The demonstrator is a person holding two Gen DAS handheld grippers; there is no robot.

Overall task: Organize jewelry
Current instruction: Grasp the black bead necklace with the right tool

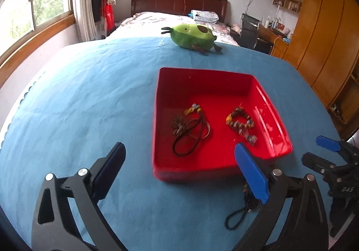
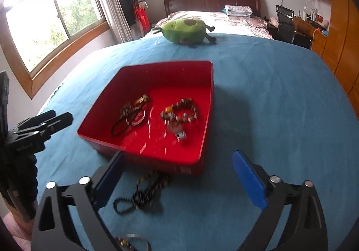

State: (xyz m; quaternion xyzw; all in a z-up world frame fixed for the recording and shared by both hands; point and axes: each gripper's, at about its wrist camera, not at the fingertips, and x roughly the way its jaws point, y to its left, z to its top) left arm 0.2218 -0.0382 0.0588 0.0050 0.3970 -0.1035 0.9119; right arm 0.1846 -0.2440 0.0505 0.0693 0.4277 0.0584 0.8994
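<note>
A red tray (image 1: 202, 76) (image 2: 207, 103) sits on the blue cloth. Inside lie a corded necklace with a bangle (image 1: 190, 129) (image 2: 132, 114) and a beaded bracelet (image 1: 241, 122) (image 2: 181, 112). A dark beaded string (image 1: 244, 208) (image 2: 143, 195) lies on the cloth just in front of the tray. Another ring-shaped piece (image 2: 132, 242) shows at the bottom edge of the right wrist view. My left gripper (image 1: 179, 172) is open and empty, short of the tray's near wall. My right gripper (image 2: 179, 179) is open and empty above the dark string.
A green avocado plush toy (image 1: 191, 35) (image 2: 184, 31) lies at the far side of the blue cloth (image 1: 89, 94) (image 2: 280, 105). Beyond are a bed, windows, a coat rack, a desk with a chair and wooden cupboards on the right.
</note>
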